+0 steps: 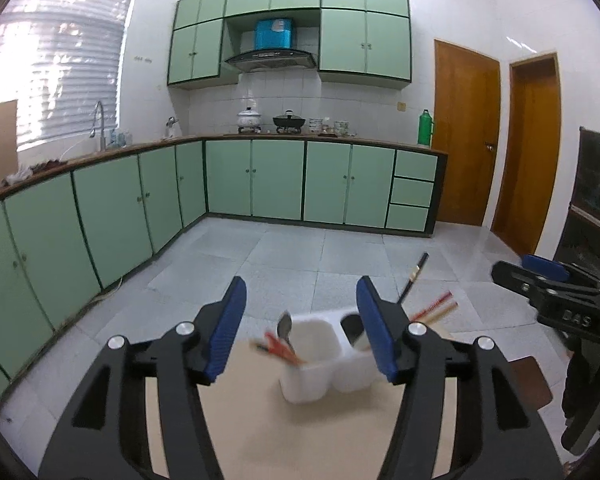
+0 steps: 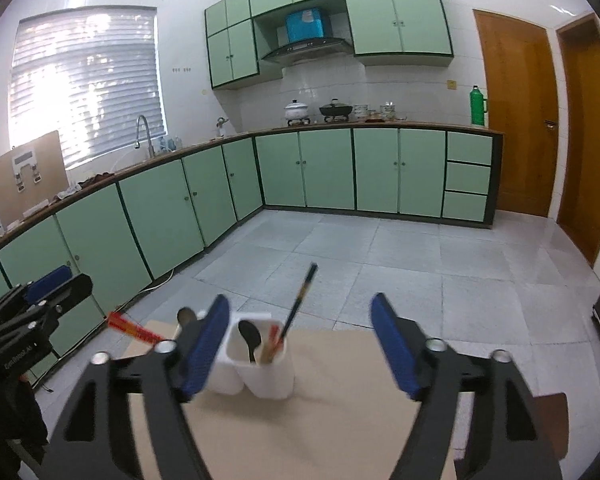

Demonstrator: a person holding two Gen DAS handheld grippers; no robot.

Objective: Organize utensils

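- Left gripper (image 1: 298, 328): jaws apart and empty, blue pads showing, poised above the near side of the white holder (image 1: 328, 368), which serves as landmark.
- Red chopsticks (image 1: 278, 350): lean out of the holder's left compartment toward the left; a metal spoon (image 1: 286, 326) stands beside them in the same compartment.
- White holder: a two-compartment plastic caddy, upright near the far edge of the beige table (image 1: 300, 440), with tiled floor beyond.
- Dark spoon (image 2: 250, 338): bowl up, in the holder's right compartment.
- Black chopstick (image 2: 300, 296): rises steeply from the right compartment, tilted right; a paler pair (image 1: 436, 310) leans out beside it.
- Right gripper (image 2: 298, 346): jaws wide apart and empty; its left pad hides part of the holder, its right pad lies well to the holder's right.
- Step in hand, as judged: utensils are mixed across compartments and sorting has yet to start. The next move calls for closing on one slender handle above the rim and lifting straight up, so the light holder does not tip.
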